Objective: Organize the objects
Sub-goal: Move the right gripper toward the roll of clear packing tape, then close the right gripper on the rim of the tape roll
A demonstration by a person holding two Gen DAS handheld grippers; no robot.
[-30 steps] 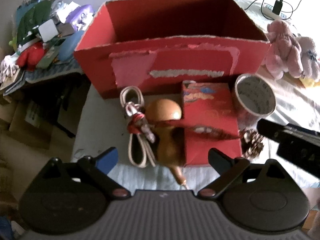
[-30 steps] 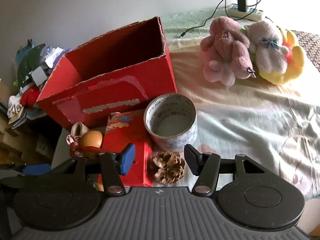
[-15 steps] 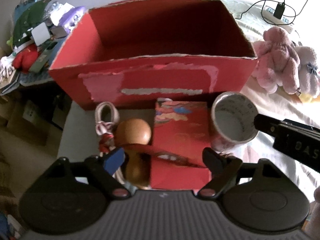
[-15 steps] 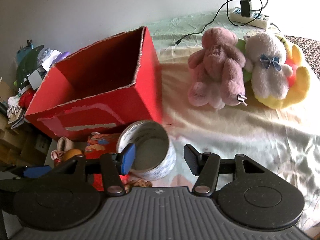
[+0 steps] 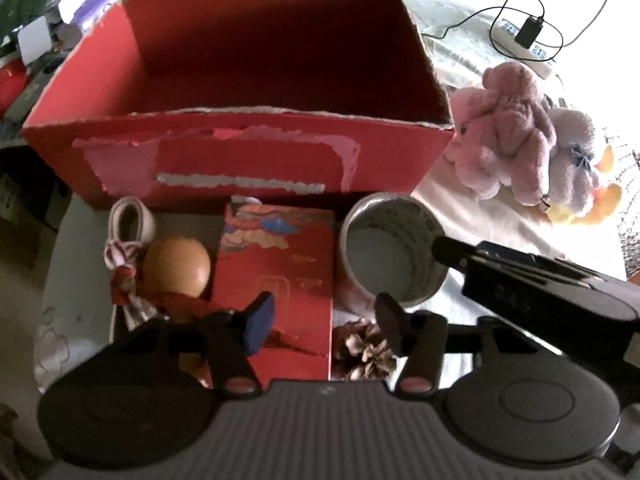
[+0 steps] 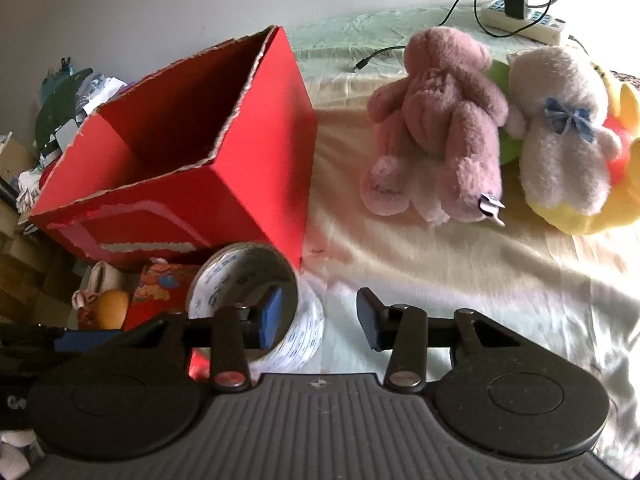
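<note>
An open red cardboard box (image 5: 248, 160) stands at the back. In front of it lie a looped cord (image 5: 128, 220), a wooden gourd (image 5: 176, 266), a flat red packet (image 5: 280, 264), a tape roll (image 5: 404, 216) and a pine cone (image 5: 364, 348). My left gripper (image 5: 325, 322) hovers over the packet's right edge and the pine cone; its jaws are closing and the pads press on nothing. My right gripper (image 6: 320, 318) straddles the tape roll (image 6: 308, 328). Its blue-padded finger is inside the ring, the other finger stands clear outside, and the jaws are closing.
A pink plush bear (image 6: 436, 136) and a white one (image 6: 560, 128) lie on the pale sheet (image 6: 440, 272) to the right. A power strip (image 6: 524, 24) with cables sits at the far edge. Cluttered items (image 5: 36, 40) pile up left of the box.
Both grippers came forward toward the box and their jaws narrowed. The right gripper's left finger has dropped inside the tape roll. The left gripper shifted right, over the packet's edge and the pine cone.
</note>
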